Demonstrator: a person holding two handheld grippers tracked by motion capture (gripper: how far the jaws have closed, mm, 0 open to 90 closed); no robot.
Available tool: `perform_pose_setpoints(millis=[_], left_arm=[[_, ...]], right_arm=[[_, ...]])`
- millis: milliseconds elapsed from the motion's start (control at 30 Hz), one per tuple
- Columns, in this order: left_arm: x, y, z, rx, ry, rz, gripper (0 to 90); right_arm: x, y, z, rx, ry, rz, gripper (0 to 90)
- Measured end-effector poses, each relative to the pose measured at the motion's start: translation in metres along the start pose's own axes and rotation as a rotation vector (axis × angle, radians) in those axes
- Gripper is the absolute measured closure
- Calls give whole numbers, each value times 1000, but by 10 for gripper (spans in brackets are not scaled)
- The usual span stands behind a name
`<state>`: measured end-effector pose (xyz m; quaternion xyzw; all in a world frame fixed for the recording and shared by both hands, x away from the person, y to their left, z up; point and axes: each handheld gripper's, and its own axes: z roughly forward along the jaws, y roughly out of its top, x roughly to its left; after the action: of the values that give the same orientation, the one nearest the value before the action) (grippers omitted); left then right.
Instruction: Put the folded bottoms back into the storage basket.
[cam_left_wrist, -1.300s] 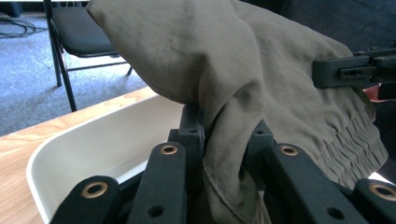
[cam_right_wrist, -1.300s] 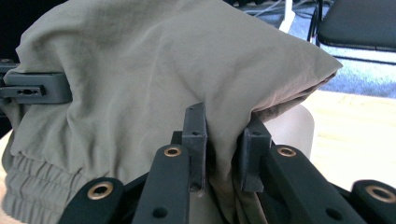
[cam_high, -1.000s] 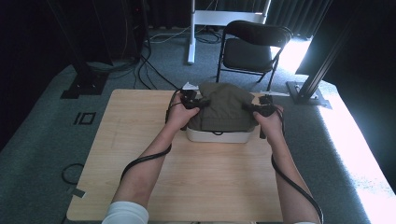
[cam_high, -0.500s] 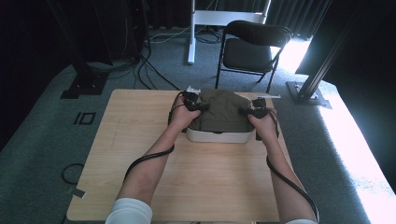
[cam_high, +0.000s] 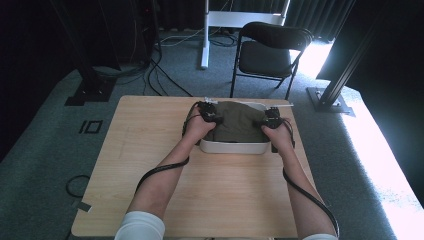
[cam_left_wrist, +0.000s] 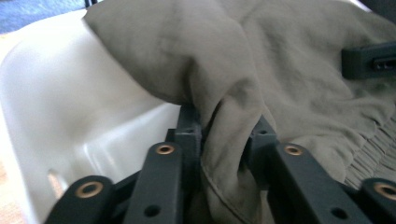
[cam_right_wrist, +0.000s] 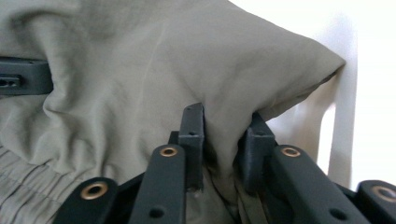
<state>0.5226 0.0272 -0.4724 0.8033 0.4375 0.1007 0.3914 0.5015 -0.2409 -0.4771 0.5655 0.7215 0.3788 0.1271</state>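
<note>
An olive cloth (cam_high: 239, 124) fills the white tub (cam_high: 235, 147) at the worktop's (cam_high: 150, 165) far edge. Left claw (cam_left_wrist: 224, 140) and right claw (cam_right_wrist: 223, 140) each pinch a fold, loosening slightly. A black chair (cam_high: 267, 52) stands beyond.

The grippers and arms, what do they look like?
Both the left gripper and the right gripper are matte black, with blocky jaws on flat link bars pinned by brass-ringed rivets. A black cable trails along each forearm. The person wears short white sleeves.
</note>
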Motion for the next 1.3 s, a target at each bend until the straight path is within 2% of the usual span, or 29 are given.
perform_pose_setpoints(millis=[33, 100, 133, 200, 233, 267, 333, 433, 533, 600, 700, 833, 967, 1067, 1133, 1300], left_arm=[[0, 0, 1, 11, -4, 6, 720], [-1, -1, 2, 9, -20, -5, 569], [-1, -2, 2, 11, -21, 6, 531], [1, -4, 1, 2, -30, 0, 419], [1, -4, 1, 2, -30, 0, 419], [2, -4, -1, -3, -26, -11, 419], [2, -4, -4, -25, -25, -35, 411], [1, -3, -10, -39, -30, -32, 385], [-2, -1, -15, -59, -26, -6, 357], [-3, 0, -18, -71, -35, -14, 328], [-6, 1, -22, -86, -33, 3, 288], [-8, 1, -28, -95, 5, 31, 258], [-5, 0, -36, -142, 8, 2, 196], [-4, -1, -43, -174, 4, -22, 196], [-4, -3, -48, -189, 3, -23, 196], [-5, -11, -54, -191, 2, -1, 196]], right_arm=[[0, 0, 0, 0, 0, 0, 725], [1, 1, 0, 11, 8, 2, 674], [2, 1, 0, 17, 15, 1, 673], [3, 3, -2, 19, -11, -21, 629], [3, 3, -2, 19, -11, -21, 629], [4, 6, -5, -19, -16, -8, 559], [4, 7, -7, -34, -21, -4, 534], [4, 11, -14, -70, -26, -29, 440], [3, 14, -20, -110, -18, -35, 354], [3, 14, -22, -131, -21, -37, 296], [5, 15, -25, -165, 1, -52, 204], [11, 14, -30, -190, 22, -72, 186], [16, 11, -34, -215, 51, -87, 194], [20, 9, -37, -213, 54, -145, 175], [21, 6, -41, -212, 64, -126, 176], [21, 2, -46, -219, 66, -137, 175]])
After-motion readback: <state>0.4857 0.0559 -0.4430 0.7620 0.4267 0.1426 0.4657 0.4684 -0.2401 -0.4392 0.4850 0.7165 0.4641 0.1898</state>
